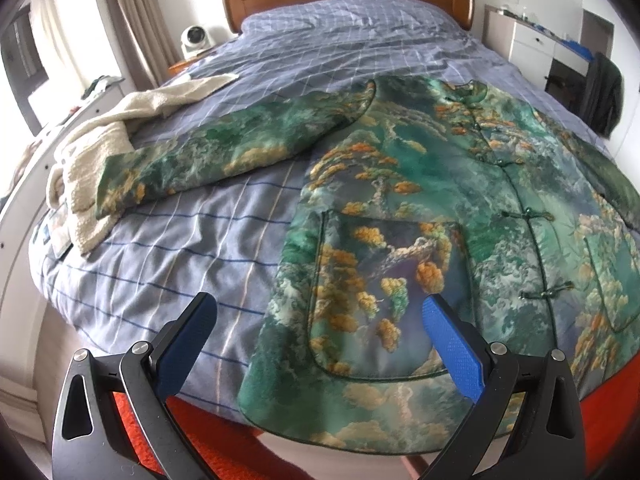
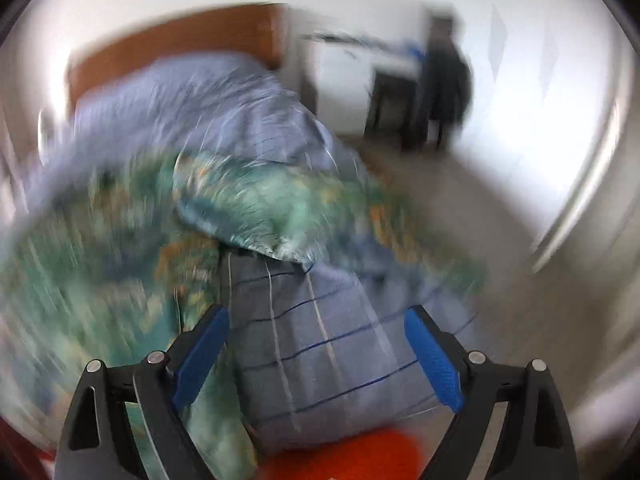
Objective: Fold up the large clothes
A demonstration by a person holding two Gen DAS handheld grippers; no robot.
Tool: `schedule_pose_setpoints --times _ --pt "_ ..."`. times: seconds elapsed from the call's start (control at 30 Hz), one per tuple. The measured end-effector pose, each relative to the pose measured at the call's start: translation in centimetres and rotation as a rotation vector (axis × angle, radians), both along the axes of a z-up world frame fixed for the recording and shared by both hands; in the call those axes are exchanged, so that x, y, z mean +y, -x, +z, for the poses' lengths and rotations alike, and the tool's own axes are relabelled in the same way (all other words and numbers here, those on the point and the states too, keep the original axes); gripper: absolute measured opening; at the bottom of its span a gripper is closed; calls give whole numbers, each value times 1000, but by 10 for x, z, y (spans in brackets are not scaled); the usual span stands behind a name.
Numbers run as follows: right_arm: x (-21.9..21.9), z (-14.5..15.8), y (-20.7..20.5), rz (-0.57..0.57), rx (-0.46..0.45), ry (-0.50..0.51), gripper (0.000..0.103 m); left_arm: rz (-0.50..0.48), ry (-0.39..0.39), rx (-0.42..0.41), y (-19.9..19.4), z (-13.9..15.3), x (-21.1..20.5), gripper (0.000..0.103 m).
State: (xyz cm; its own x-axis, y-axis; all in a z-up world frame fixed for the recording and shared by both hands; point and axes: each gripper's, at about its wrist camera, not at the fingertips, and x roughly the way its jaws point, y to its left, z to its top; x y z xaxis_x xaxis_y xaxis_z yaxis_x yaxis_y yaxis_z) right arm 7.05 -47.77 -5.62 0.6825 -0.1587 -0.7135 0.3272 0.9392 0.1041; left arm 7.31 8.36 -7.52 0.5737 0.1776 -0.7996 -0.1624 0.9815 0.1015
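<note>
Spread front-up across the bed (image 1: 280, 60), on the checked blue cover (image 1: 168, 264): a large green-and-orange printed jacket (image 1: 420, 184), knot buttons (image 1: 528, 216) fastened down the middle, hem hanging just past the near edge of the mattress. One sleeve (image 1: 224, 152) stretched out flat toward a cream fleece garment (image 1: 92, 156) bunched at the bed's side, cuff touching or nearly touching it. Patch pocket (image 1: 384, 292) lying flat on the near front panel.

Left tool (image 1: 320, 336) wide open, nothing between the blue pads, poised above the pocket and the hem corner. Right tool (image 2: 316, 352) likewise wide open and empty, over a bare stretch of cover beside the jacket's other side (image 2: 100, 280); view heavily smeared by motion, so the fabric's exact lie there hard to read.

Likely handling: quilted or padded by the look of it, so soft yet bulky, heavier than a shirt, with a satin-like sheen suggesting a slippery face. Probably springy at a fold and inclined to slide over itself. Best taken at firm edges: the piped hem corner, the cuff, the shoulder seam. Better pinched deep through both layers than by the top layer alone, and kept clear of the knot buttons and the pocket mouth
</note>
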Motion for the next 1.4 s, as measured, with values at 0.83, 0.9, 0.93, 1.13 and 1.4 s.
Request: schedule_pose_setpoints --times 0.83,0.9,0.93,1.13,1.4 --pt "-3 45 -84 82 -364 -172 11 -21 2 83 -7 -28 -16 102" --pt "56 57 -91 221 -342 -115 11 -35 12 72 -8 -26 -21 102" --pt "79 57 -95 273 -325 -100 10 -41 18 64 -8 -24 -23 102" --pt "207 2 -109 496 -163 15 10 -62 83 43 -17 -22 -27 102" --pt "256 -93 -92 542 37 -34 64 -175 370 49 -45 -25 -43 102"
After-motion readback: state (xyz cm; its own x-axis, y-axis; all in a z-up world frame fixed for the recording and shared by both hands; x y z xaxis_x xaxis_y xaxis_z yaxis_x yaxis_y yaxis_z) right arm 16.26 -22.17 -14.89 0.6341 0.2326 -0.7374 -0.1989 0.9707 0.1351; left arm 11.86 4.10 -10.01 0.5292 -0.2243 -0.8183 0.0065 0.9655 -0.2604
